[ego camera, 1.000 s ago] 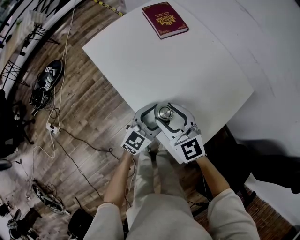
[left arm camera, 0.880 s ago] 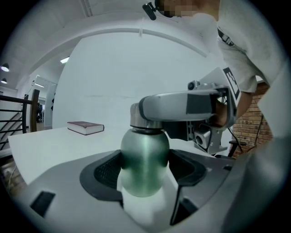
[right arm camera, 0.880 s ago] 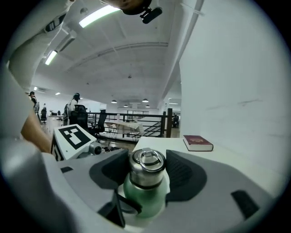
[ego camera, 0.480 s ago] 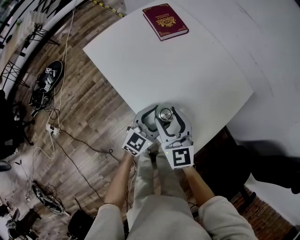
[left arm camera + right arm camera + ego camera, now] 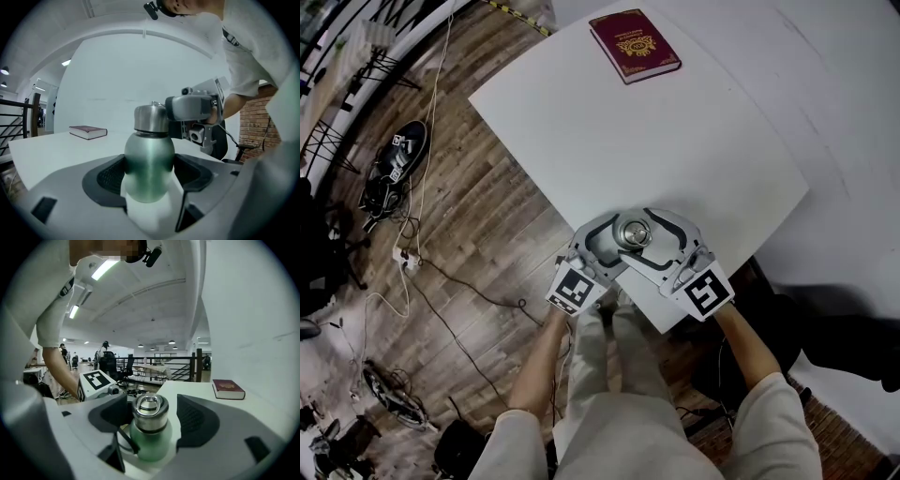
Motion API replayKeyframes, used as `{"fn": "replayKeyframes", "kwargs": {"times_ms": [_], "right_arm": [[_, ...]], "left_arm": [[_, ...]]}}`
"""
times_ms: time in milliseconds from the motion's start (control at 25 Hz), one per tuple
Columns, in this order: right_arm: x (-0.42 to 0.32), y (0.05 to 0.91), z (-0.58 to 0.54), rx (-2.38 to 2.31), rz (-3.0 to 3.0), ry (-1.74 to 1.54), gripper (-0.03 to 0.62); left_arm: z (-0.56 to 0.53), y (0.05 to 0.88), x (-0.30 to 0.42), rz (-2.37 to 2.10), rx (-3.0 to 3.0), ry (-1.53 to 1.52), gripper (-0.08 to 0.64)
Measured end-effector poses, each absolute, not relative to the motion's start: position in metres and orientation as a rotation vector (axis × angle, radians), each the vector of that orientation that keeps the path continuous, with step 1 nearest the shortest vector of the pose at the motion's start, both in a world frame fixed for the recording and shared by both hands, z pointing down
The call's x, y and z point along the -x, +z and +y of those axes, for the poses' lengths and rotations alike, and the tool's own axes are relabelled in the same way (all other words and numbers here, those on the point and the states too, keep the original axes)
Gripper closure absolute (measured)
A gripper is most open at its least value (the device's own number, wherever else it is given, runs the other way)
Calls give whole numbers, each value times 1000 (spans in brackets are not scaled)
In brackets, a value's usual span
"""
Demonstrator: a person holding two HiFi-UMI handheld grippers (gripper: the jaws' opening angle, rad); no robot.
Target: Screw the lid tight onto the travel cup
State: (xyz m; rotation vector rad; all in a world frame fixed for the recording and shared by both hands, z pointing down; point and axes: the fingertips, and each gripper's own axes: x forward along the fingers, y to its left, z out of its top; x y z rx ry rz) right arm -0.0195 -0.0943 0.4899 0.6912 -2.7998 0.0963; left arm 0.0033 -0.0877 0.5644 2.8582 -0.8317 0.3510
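Observation:
The travel cup (image 5: 633, 232) stands at the table's near edge: green body (image 5: 149, 164), steel lid (image 5: 151, 118) on top. My left gripper (image 5: 619, 236) is shut on the body, with both dark pads (image 5: 110, 176) pressed against it. From the right, my right gripper (image 5: 639, 236) reaches round the lid (image 5: 149, 412) with its jaws opening. A gap shows between the lid and the right-hand pad (image 5: 197, 420). In the left gripper view the right gripper's grey housing (image 5: 194, 108) sits level with the lid.
A dark red book (image 5: 635, 44) lies at the far side of the white table (image 5: 675, 131). The table's near edge runs just under the cup. Cables and a pair of shoes (image 5: 394, 164) lie on the wooden floor to the left.
My right gripper has swung round the lid, and its marker cube has moved out to the right. Its jaws have spread wider. The left gripper and cup stay put.

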Motion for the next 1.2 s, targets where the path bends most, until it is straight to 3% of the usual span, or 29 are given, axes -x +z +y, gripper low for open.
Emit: {"fn": "replayKeyframes", "kwargs": {"times_ms": [640,1200], "right_arm": [[47,496,-87,-131,-2765,-3,298],[49,492,-93,-238,-2763,-66,339]], "left_arm": [[-89,565,-4,-835,-2861,354,230],[-89,567,-3,-842,-2870,363,232]]}}
